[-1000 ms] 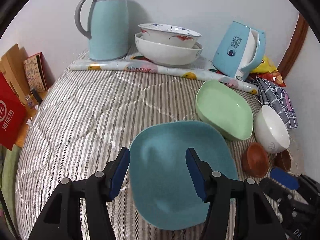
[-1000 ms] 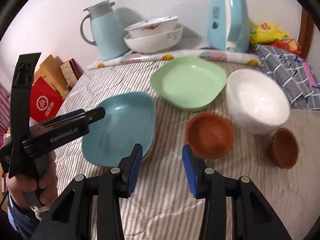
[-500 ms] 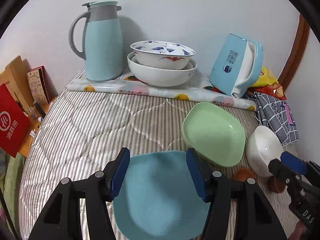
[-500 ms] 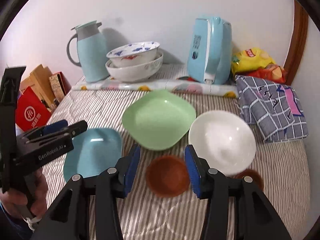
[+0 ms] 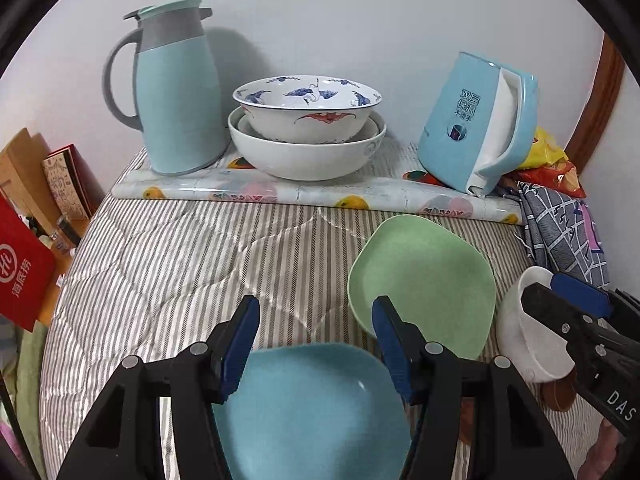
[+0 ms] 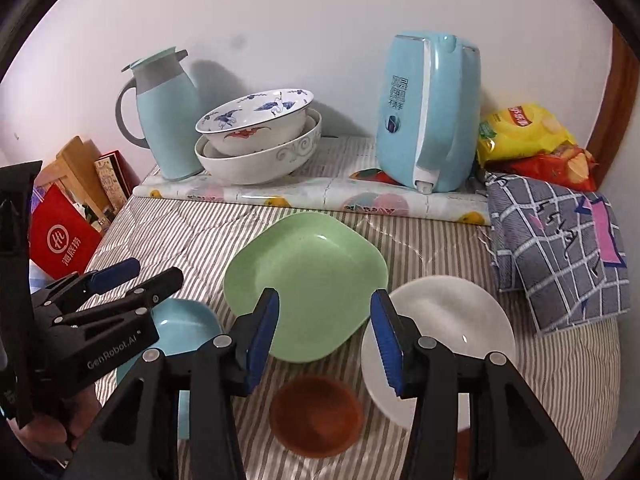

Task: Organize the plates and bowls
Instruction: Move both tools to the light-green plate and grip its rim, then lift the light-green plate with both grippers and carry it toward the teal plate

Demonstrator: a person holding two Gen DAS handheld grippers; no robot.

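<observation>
A blue plate (image 5: 312,412) lies on the striped cloth, under my open, empty left gripper (image 5: 314,344); it also shows in the right wrist view (image 6: 180,328). A green plate (image 5: 420,284) (image 6: 308,284) lies behind it to the right. A white bowl (image 6: 452,324) (image 5: 520,344) and a small brown bowl (image 6: 316,412) sit at the right. My right gripper (image 6: 324,340) is open and empty, raised over the near edge of the green plate and the brown bowl. Two stacked large bowls (image 5: 306,132) (image 6: 256,136) stand at the back.
A light blue thermos jug (image 5: 176,88) and a blue kettle (image 5: 476,120) stand at the back on a rolled patterned sheet (image 5: 312,194). A checked cloth (image 6: 560,248) and snack bags (image 6: 528,136) lie at the right. Red boxes (image 5: 20,268) stand off the left edge.
Both grippers have pulled back and up, away from the dishes. The blue plate now sits lower in the left view. Both stay open.
</observation>
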